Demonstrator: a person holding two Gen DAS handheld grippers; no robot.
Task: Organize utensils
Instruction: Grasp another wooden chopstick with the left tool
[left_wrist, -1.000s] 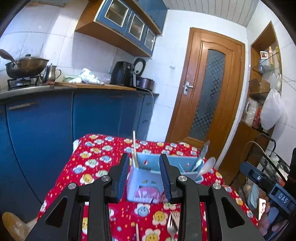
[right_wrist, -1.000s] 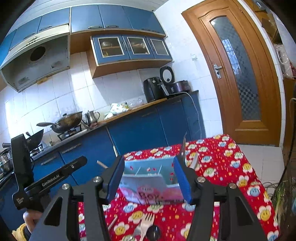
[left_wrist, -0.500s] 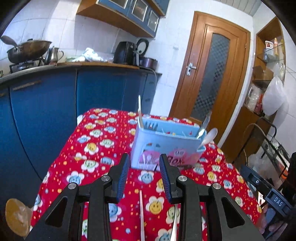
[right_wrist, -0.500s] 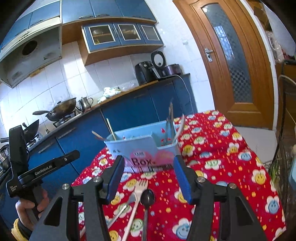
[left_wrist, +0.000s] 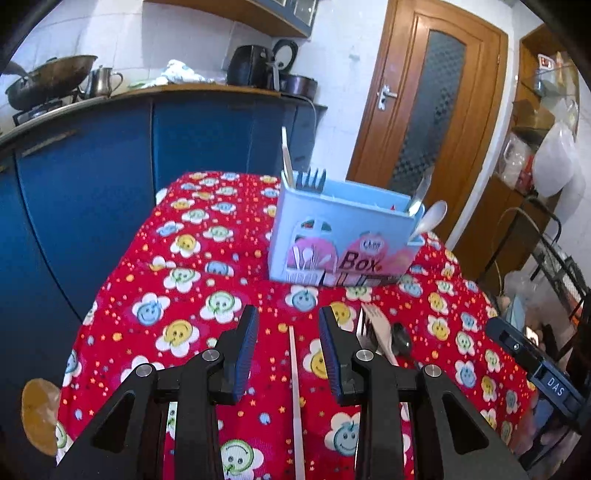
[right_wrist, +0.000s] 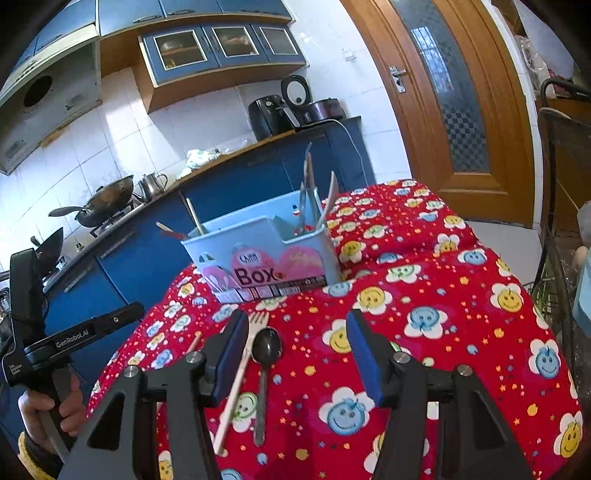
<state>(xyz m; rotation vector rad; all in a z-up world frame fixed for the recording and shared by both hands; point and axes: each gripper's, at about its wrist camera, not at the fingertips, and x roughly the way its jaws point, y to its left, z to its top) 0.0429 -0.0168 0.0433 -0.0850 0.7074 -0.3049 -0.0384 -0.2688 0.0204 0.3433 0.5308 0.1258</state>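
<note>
Two grippers mine, both unclenched, empty: left (left_wrist: 288, 341) over chopstick (left_wrist: 295, 387); right (right_wrist: 293, 347) beside spoon (right_wrist: 266, 349); box (right_wrist: 258, 254) ahead.

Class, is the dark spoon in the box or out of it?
Out: the dark spoon lies flat on the tablecloth, before the box.

A utensil box (right_wrist: 266, 254) stands on the table (right_wrist: 461, 332) toward its far side, with forks (left_wrist: 312, 177), a chopstick (left_wrist: 287, 157) and spoons (left_wrist: 430, 218) upright in its compartments. In front of it lie a wooden fork (right_wrist: 243, 354) and a spoon (right_wrist: 266, 350) side by side, a single chopstick (left_wrist: 295, 387) to their left. Behind the table runs a kitchen counter (left_wrist: 147, 92) carrying a wok (left_wrist: 48, 79) and kettle (left_wrist: 103, 81); a door (left_wrist: 436, 103) stands to the right
</note>
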